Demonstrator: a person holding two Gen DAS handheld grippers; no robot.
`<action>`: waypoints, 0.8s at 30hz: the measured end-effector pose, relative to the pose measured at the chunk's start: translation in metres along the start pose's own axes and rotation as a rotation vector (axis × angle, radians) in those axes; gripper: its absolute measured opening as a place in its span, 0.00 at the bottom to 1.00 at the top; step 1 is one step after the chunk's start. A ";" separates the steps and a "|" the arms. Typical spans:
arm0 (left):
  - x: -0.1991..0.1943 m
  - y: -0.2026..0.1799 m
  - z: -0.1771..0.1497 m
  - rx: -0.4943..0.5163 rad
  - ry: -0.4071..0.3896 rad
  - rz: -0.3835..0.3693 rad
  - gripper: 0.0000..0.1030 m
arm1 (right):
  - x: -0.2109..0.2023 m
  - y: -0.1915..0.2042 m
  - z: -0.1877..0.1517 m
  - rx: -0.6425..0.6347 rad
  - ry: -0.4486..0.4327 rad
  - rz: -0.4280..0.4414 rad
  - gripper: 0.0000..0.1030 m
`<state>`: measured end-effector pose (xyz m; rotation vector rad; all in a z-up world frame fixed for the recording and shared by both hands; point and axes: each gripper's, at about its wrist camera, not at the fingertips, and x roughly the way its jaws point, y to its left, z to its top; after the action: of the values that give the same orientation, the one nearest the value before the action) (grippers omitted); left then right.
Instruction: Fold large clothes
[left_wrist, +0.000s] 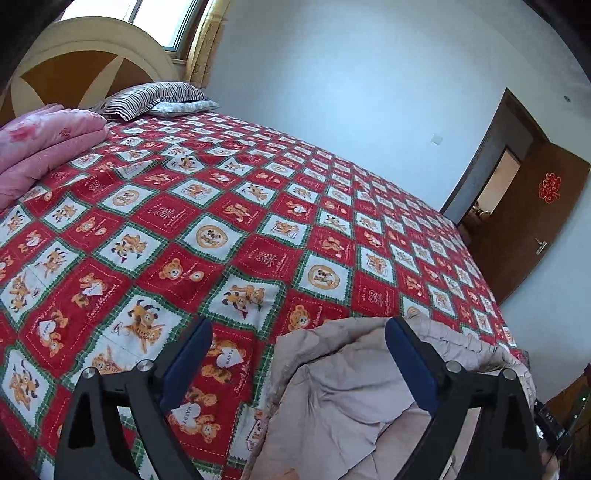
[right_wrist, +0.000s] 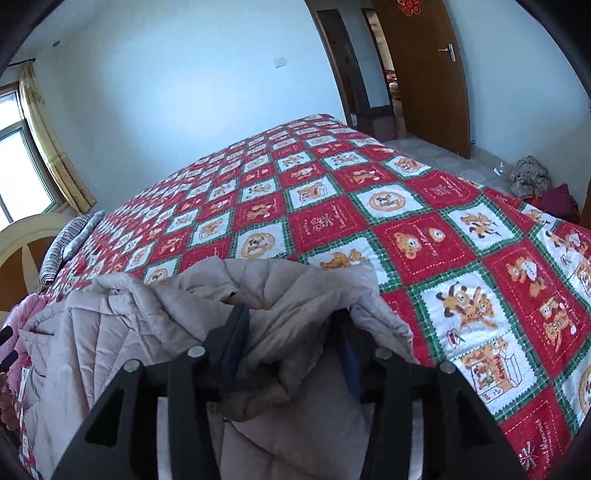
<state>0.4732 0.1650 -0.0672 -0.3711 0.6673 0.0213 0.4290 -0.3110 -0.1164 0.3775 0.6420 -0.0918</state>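
My left gripper (left_wrist: 299, 347) stands wide, the beige jacket (left_wrist: 343, 391) partly between its jaws; beyond them the bed (left_wrist: 258, 206) lies open. My right gripper's (right_wrist: 291, 332) half-open jaws straddle a jacket fold — contact hidden.

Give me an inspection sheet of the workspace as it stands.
Surface: bed with red checked bear-print cover, mostly bare.
Job's things: beige quilted coat bunched at the near edge, unfolded.
Clutter: pink quilt and striped pillows near the headboard; clothes pile on the floor.
Grippers: left tongs open, coat edge between them, not pinched; right tongs open, a coat fold between them.
Cables: nothing seen.
Surroundings: window, open door, white walls.
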 end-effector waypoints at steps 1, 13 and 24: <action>-0.004 -0.008 -0.004 0.018 -0.017 0.022 0.92 | -0.006 0.003 0.001 0.002 -0.026 0.004 0.56; 0.005 -0.124 -0.091 0.396 -0.234 0.271 0.93 | -0.070 0.115 -0.041 -0.318 -0.279 0.033 1.00; 0.063 -0.094 -0.068 0.217 -0.016 0.255 0.93 | 0.011 0.115 -0.043 -0.335 -0.087 -0.089 0.99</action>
<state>0.4951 0.0473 -0.1235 -0.0755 0.6902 0.1928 0.4361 -0.1886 -0.1181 0.0217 0.5762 -0.0833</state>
